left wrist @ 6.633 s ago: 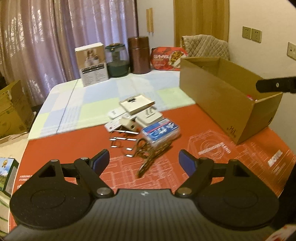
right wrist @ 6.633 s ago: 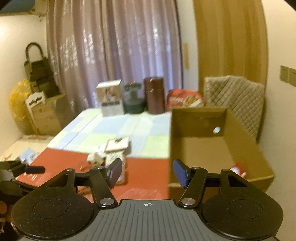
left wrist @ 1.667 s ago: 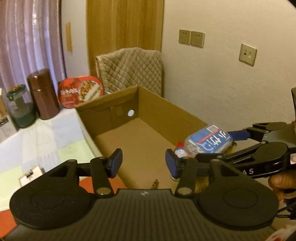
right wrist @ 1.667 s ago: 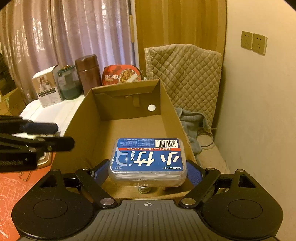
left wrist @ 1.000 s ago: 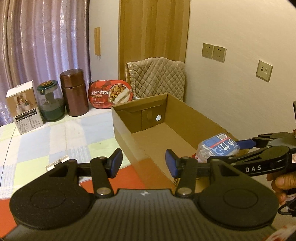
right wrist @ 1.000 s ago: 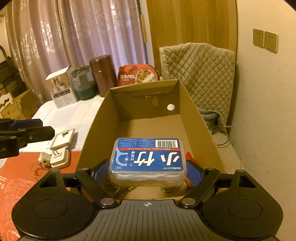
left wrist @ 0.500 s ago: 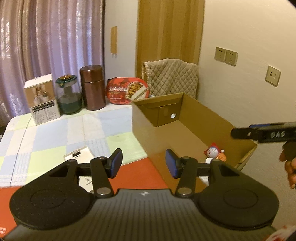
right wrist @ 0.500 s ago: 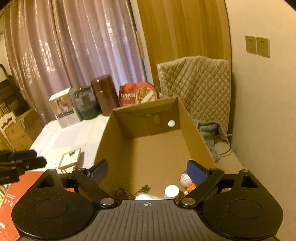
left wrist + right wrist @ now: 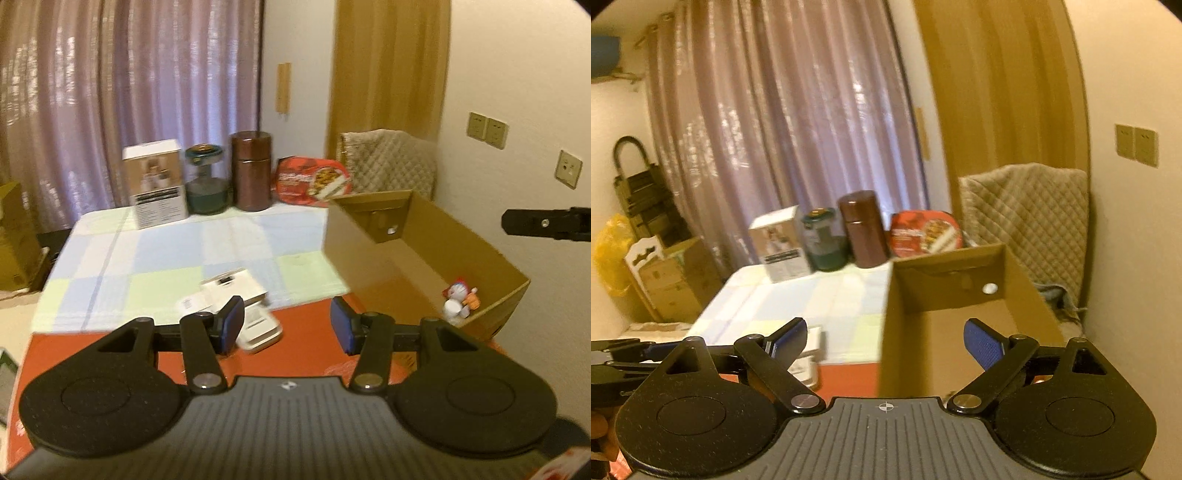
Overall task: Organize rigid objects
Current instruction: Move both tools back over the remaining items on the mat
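An open brown cardboard box (image 9: 424,254) stands on the bench with its near end over a red printed mat (image 9: 303,332). Inside, in the near right corner, lies a small blue-and-white cartoon cat figurine (image 9: 460,295) beside a small white round piece (image 9: 452,308). Left of the box, at the mat's far edge, a cluster of flat white plastic plug-like pieces (image 9: 236,299) lies overlapping, blurred.
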`<state>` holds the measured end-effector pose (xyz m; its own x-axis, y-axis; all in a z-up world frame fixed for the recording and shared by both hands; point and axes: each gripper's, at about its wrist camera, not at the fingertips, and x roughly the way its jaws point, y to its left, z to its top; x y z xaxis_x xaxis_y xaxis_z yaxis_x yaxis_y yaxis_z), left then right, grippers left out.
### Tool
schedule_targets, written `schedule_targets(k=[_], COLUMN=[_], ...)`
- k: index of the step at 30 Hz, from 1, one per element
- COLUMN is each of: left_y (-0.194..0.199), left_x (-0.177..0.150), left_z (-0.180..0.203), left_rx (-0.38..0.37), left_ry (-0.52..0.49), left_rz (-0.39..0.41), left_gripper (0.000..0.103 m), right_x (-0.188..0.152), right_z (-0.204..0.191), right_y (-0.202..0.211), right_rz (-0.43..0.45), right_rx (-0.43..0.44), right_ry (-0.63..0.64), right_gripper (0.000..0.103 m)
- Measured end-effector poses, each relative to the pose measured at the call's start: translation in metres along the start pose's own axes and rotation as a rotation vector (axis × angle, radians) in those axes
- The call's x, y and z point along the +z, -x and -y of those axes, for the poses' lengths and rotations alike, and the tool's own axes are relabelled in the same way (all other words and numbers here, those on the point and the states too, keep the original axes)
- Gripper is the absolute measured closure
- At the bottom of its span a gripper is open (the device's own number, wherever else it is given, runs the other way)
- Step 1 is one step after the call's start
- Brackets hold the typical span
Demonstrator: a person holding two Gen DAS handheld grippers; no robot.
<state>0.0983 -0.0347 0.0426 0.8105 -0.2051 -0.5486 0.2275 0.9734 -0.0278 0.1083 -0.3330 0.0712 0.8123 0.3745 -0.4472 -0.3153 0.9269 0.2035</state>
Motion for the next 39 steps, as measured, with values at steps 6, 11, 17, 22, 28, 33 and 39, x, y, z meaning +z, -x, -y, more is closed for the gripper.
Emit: schedule_targets(k=[6, 11, 17, 22, 28, 33, 39], left_y=[0.025, 0.036, 0.039, 0.034, 0.013, -0.013, -0.052], left_x=[-0.029, -0.046, -0.052, -0.053, -0.062, -0.069, -0.076], left_z=[-0.034, -0.054, -0.067, -0.070, -0.072, -0.076, -0.082], left_rx=[0.067, 0.101, 0.121, 0.131, 0.146, 0.144, 0.151], left_ry=[0.024, 0.055, 0.086, 0.090, 0.094, 0.089, 0.082], left_rz=[-0.040, -0.058, -0.063, -0.067, -0.083, -0.109, -0.126], left_gripper=[0.054, 0.050, 0.032, 0.020, 0.011, 0.009, 0.008], right_x=[-0.021, -0.039, -0.052, -0.059, -0.067, -0.074, -0.084], right_z=[-0.046, -0.072, -0.091, -0.100, -0.100, -0.101, -0.097], right_y=[0.003, -0.006, -0.017, -0.029, -0.050, -0.077, -0.121], right_rz=[-0.017, -0.066, -0.099, -0.119, -0.146, -0.172, -0.205], right_rx=[0.056, 0.092, 0.103, 0.107, 0.112, 0.115, 0.130], right_ry=[0.053, 0.068, 0.106, 0.121, 0.115, 0.114, 0.092], right_gripper=[0.014, 0.014, 0.014, 0.014, 0.014, 0.014, 0.014])
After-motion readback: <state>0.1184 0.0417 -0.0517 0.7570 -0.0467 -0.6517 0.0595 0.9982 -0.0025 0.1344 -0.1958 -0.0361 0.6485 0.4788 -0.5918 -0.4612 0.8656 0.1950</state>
